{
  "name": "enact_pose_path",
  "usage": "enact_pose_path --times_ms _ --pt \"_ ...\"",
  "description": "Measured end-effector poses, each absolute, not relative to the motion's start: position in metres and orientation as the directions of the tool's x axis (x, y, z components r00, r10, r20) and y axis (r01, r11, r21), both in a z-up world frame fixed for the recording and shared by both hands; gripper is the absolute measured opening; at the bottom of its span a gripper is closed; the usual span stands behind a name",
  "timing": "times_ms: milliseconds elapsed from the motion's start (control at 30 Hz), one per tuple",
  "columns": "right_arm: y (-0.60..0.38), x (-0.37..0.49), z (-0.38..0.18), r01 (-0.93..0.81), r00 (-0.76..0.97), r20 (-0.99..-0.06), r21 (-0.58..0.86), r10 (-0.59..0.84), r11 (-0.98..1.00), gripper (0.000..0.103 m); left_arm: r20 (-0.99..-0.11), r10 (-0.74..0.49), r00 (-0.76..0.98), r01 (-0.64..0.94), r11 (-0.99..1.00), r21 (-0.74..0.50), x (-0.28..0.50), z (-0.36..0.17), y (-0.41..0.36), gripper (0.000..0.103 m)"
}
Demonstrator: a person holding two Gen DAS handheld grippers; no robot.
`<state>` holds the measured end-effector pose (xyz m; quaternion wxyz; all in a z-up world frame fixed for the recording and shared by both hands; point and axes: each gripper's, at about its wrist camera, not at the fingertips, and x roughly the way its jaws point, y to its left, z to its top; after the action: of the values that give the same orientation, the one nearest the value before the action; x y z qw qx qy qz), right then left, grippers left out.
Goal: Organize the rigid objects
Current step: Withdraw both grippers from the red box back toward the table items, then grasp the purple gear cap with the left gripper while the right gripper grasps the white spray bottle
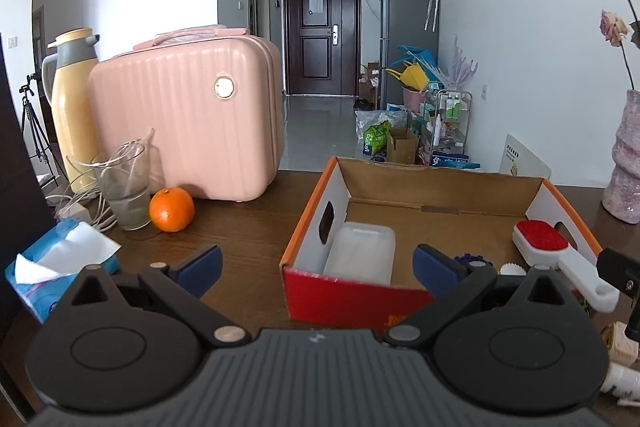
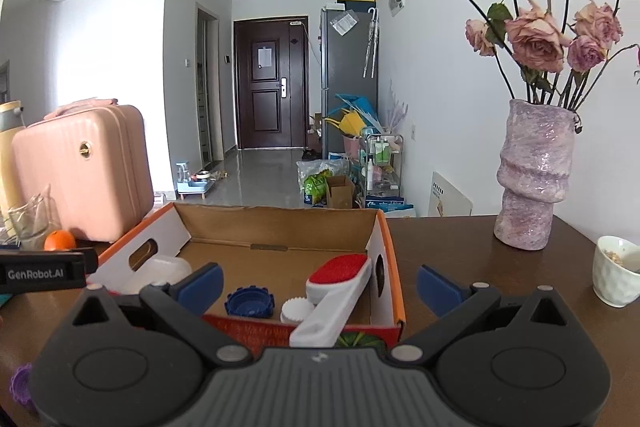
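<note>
An open cardboard box (image 1: 436, 183) (image 2: 280, 217) with orange edges and a red front stands on the dark wooden table. Inside lie a translucent white plastic container (image 1: 360, 257) (image 2: 160, 271), a blue toothed cap (image 2: 249, 303) (image 1: 464, 259), a white ribbed cap (image 2: 297, 309), and a white lint brush with a red pad (image 1: 542, 239) (image 2: 338, 285), its handle resting over the front wall. My left gripper (image 1: 318, 265) is open and empty before the box's front left corner. My right gripper (image 2: 320, 285) is open and empty, with the brush handle between its fingers.
A pink suitcase (image 1: 184, 119), a yellow thermos (image 1: 70, 99), a glass (image 1: 124, 183), an orange (image 1: 172, 209) and a tissue pack (image 1: 56, 259) are on the left. A purple vase (image 2: 534, 175) of roses and a white bowl (image 2: 616, 269) are on the right. A purple item (image 2: 20, 385) lies near left.
</note>
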<state>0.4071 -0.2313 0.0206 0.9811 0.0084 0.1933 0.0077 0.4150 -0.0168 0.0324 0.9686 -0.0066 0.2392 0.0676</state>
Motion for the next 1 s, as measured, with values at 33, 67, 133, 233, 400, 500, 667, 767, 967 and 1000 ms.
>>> enact_pose_path --times_ms 33,67,133,233,400,500,667,767,967,1000 --pt "-0.231 0.402 0.020 -0.013 0.926 -0.377 0.018 0.019 1.000 0.103 -0.462 0.127 0.877 -0.133 0.991 0.020 0.410 0.032 -0.016 0.103" --pt "-0.231 0.398 0.020 -0.013 0.927 -0.374 0.017 0.019 1.000 0.103 -0.460 0.127 0.879 -0.132 0.991 0.020 0.405 0.032 -0.015 0.103" --pt "-0.230 0.388 0.018 -0.010 0.930 -0.367 0.019 0.017 1.000 0.103 -0.454 0.123 0.883 -0.127 0.992 0.022 0.396 0.032 -0.014 0.103" --pt "-0.226 0.373 0.016 -0.022 0.932 -0.362 0.010 0.024 1.000 0.103 -0.451 0.121 0.884 -0.122 0.992 0.028 0.385 0.030 -0.014 0.103" --pt "-0.223 0.355 0.012 -0.037 0.932 -0.360 0.000 0.035 0.999 0.103 -0.445 0.109 0.889 -0.107 0.994 0.030 0.366 0.027 -0.014 0.103" --pt "-0.223 0.345 0.008 -0.042 0.928 -0.371 0.011 0.044 0.999 0.103 -0.442 0.105 0.891 -0.101 0.994 0.033 0.355 0.026 -0.014 0.103" --pt "-0.222 0.332 0.003 -0.054 0.921 -0.386 0.027 0.060 0.998 0.103 -0.446 0.101 0.889 -0.096 0.995 0.033 0.338 0.022 -0.013 0.103" --pt "-0.222 0.325 -0.001 -0.059 0.917 -0.393 0.027 0.065 0.998 0.103 -0.449 0.100 0.888 -0.097 0.995 0.029 0.330 0.021 -0.011 0.103" --pt "-0.224 0.312 -0.008 -0.051 0.912 -0.407 0.026 0.057 0.998 0.103 -0.465 0.085 0.881 -0.088 0.996 0.016 0.314 0.015 -0.005 0.103" --pt "-0.225 0.309 -0.009 -0.050 0.910 -0.410 0.027 0.056 0.998 0.103 -0.467 0.084 0.880 -0.086 0.996 0.015 0.311 0.014 -0.004 0.103"
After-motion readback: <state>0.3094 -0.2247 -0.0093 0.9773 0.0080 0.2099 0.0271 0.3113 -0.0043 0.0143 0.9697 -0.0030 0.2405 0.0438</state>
